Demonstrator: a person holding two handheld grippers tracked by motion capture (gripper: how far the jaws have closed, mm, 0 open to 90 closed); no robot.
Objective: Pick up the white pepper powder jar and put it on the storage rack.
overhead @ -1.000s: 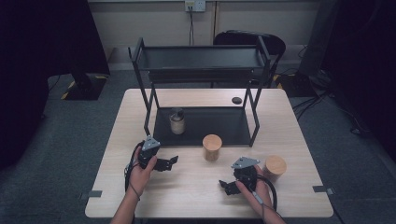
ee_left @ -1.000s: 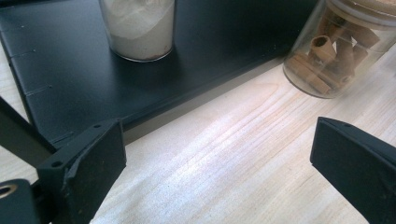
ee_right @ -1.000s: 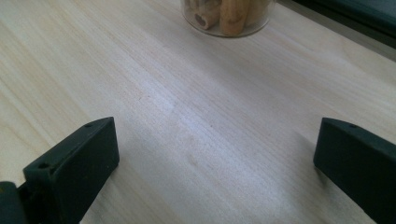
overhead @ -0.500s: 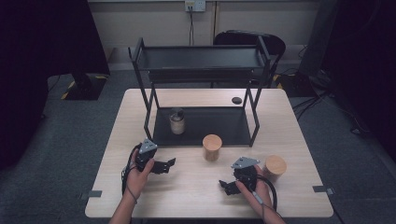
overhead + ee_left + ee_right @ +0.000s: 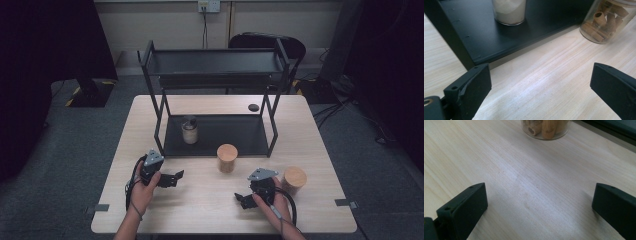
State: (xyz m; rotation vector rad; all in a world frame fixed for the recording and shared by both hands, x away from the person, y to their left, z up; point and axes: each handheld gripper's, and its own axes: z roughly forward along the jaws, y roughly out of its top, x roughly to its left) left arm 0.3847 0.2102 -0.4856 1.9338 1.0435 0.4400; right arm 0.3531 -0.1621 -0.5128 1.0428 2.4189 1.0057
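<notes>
On the near half of the table [image 5: 210,210], the left gripper [image 5: 176,178] and right gripper [image 5: 241,198] are held low over bare wood, jaws spread wide and nothing gripped, seemingly kept open and level so a jar can be approached from the side. The middle jar [image 5: 226,158], cork-lidded and filled with brown pieces, is stood just in front of the rack [image 5: 215,142], between the two grippers and apart from both. A second lidded jar [image 5: 293,179] is set just right of the right gripper, and a white-filled jar [image 5: 189,130] is already placed on the rack's lower shelf, probably where the others belong.
</notes>
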